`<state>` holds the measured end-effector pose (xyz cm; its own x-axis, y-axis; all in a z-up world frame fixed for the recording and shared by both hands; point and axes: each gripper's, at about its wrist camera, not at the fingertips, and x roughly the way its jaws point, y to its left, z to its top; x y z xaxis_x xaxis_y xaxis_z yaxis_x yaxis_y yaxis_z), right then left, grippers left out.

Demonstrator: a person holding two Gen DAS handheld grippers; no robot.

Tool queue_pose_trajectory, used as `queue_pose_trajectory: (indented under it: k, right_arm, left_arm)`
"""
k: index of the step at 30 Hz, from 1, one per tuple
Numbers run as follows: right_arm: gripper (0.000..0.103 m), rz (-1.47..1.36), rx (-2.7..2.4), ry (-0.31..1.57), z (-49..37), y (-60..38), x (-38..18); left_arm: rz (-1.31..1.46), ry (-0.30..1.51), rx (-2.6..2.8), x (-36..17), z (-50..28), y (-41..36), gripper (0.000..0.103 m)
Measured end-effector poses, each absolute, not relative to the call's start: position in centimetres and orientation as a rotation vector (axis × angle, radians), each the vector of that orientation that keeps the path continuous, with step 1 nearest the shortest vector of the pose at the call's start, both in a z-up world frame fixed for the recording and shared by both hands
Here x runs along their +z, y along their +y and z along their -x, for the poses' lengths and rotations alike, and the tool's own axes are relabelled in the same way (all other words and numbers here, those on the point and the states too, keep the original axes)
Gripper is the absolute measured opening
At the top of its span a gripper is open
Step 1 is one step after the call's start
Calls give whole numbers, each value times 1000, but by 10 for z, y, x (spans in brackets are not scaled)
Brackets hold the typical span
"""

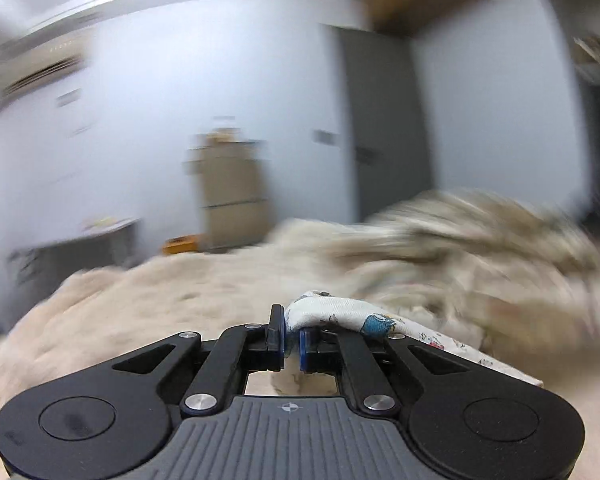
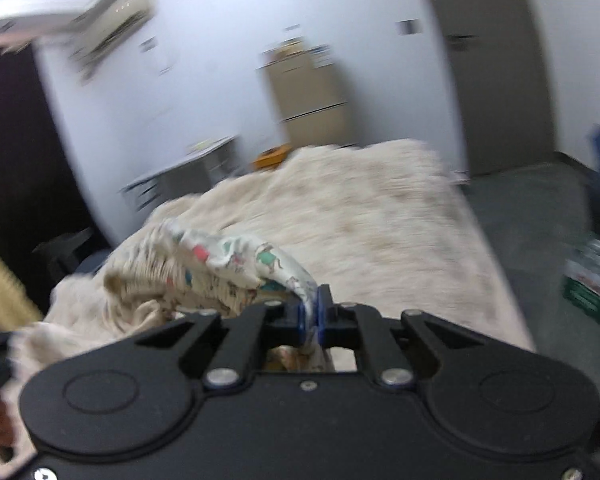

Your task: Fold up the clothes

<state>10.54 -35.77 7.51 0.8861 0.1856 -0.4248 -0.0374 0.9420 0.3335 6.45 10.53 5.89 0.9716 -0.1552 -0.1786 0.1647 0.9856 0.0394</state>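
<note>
Gripping one printed garment [image 1: 352, 314] between them, my left tongs [image 1: 293, 340] and right tongs [image 2: 311, 314] are both clenched on its cloth, which hangs bunched above the cream blanket [image 2: 372, 216] covering the bed; the room behind is blurred.

Left tool [image 1: 292, 338] and right tool [image 2: 311, 314], both clamped tight on cloth.
</note>
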Motion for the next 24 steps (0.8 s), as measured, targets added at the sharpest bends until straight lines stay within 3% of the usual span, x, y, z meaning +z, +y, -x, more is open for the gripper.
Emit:
queue_pose_trajectory:
  k: [6, 10, 15, 16, 18, 24]
  right_arm:
    - [6, -392, 137, 615, -109, -393, 35]
    - [11, -298, 173, 765, -121, -375, -8]
    - [20, -179, 131, 779, -110, -355, -15]
    - [28, -180, 110, 761, -103, -354, -11]
    - [39, -188, 96, 723, -91, -354, -2]
    - [48, -151, 198, 595, -41, -324, 24]
  left_arm:
    - [262, 171, 80, 68, -41, 236, 5]
    - [216, 348, 117, 31, -59, 267, 9]
    - [276, 412, 121, -6, -64, 279, 10]
    - [300, 423, 125, -12, -64, 280, 15]
    - [291, 464, 168, -20, -69, 276, 44]
    - [199, 494, 180, -16, -71, 267, 54]
